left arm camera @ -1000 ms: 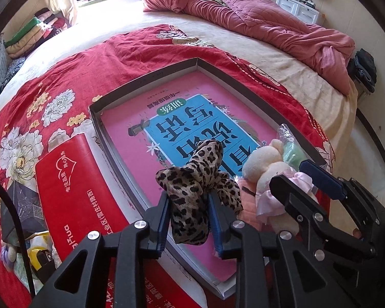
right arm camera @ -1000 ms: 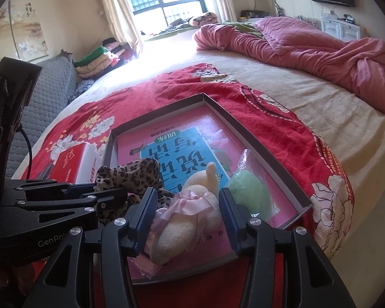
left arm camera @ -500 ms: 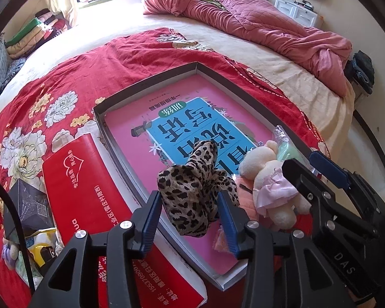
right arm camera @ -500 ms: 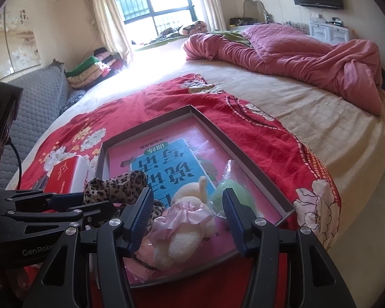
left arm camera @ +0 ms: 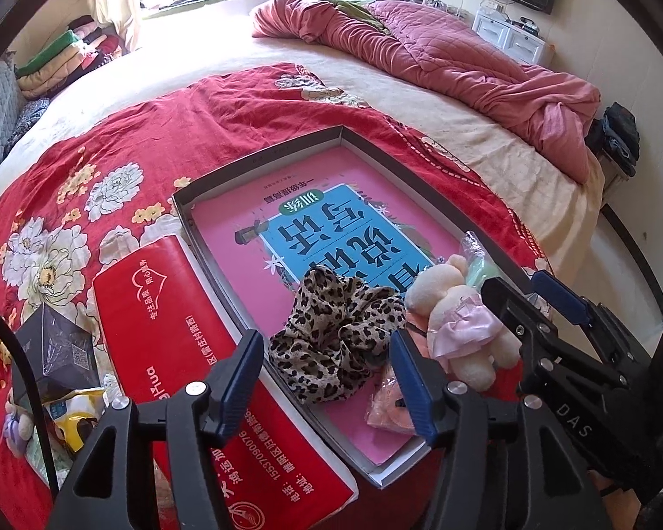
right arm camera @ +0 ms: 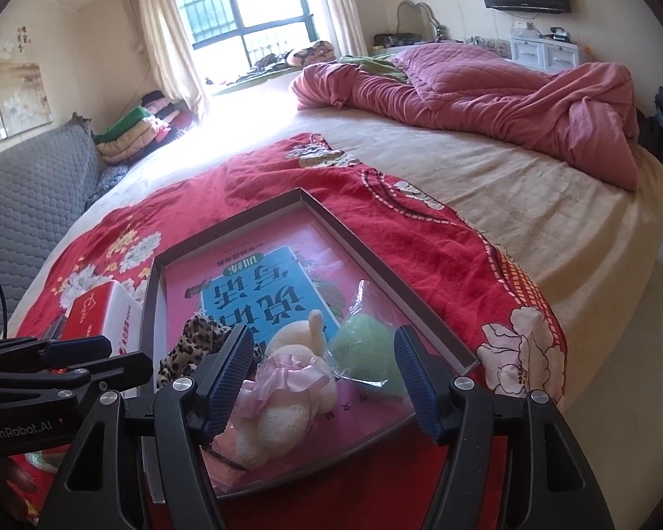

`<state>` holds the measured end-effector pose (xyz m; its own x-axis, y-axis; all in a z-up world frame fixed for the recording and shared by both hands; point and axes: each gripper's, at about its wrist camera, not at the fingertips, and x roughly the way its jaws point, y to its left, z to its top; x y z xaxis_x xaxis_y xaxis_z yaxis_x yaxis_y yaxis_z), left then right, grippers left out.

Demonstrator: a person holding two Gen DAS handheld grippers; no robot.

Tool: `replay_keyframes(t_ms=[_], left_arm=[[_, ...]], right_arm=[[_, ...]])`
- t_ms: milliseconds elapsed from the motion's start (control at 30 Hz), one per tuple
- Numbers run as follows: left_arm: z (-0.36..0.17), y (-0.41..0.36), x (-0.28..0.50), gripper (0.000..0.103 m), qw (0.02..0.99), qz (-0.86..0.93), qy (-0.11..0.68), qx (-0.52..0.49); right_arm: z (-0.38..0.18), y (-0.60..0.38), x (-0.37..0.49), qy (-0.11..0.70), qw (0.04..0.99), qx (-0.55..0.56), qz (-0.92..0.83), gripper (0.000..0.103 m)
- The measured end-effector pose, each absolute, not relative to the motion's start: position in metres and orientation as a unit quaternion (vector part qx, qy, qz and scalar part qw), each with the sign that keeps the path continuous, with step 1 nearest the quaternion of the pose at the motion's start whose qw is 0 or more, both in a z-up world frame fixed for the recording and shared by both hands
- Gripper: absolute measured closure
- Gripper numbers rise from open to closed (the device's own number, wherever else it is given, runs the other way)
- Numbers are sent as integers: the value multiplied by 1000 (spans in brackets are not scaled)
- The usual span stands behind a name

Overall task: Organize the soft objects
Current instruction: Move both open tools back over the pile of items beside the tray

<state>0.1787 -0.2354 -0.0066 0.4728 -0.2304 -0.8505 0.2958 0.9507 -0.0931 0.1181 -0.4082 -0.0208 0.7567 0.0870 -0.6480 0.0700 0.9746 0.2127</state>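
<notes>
Both releases look done: the left tool (left arm camera: 325,375) has just been opening and stands clear of the leopard scrunchie (left arm camera: 338,338), the right tool (right arm camera: 320,377) likewise around the plush rabbit (right arm camera: 283,391), ears pointing away. Both lie in the shallow box (left arm camera: 261,161) on the bed. Next, each withdraws for remaining items.

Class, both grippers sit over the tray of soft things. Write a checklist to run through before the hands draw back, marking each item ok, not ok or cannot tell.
1. Left gripper has just been opening, clear of the leopard scrunchie: ok.
2. Right gripper has just been opening, fingers off the plush toy: ok.
3. Scrunchie lies inside the tray: ok.
4. Plush toy lies inside the tray: ok.
5. Green pouch inside the tray: ok.
6. Small pink item under the left fingers, what it is: cannot tell.
</notes>
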Motion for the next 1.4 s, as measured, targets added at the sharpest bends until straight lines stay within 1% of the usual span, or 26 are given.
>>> replay_keyframes(t_ms=[33, 67, 133, 233, 333, 567, 867, 1400], left_arm=[[-5, -235, 177, 36, 859, -152, 487, 33], [-2, -234, 175, 30, 863, -146, 483, 35], [1, -231, 173, 24, 866, -139, 479, 35], [4, -222, 169, 24, 868, -131, 478, 24], [6, -214, 164, 23, 870, -122, 477, 17], [13, -202, 147, 21, 873, -123, 472, 8], [18, -187, 120, 20, 875, -124, 468, -1], [29, -150, 99, 20, 886, -103, 452, -13]], right_arm=[[-21, -408, 118, 348, 931, 111, 4, 29], [-20, -407, 117, 347, 931, 108, 3, 29], [-20, -407, 117, 345, 933, 104, 2, 29], [-19, -406, 116, 346, 933, 101, -1, 29], [-19, -406, 115, 349, 932, 102, -8, 26], [-15, -395, 111, 347, 934, 76, -16, 26], [0, -379, 98, 329, 943, 48, -28, 25], [30, -350, 77, 298, 953, -6, -53, 25]])
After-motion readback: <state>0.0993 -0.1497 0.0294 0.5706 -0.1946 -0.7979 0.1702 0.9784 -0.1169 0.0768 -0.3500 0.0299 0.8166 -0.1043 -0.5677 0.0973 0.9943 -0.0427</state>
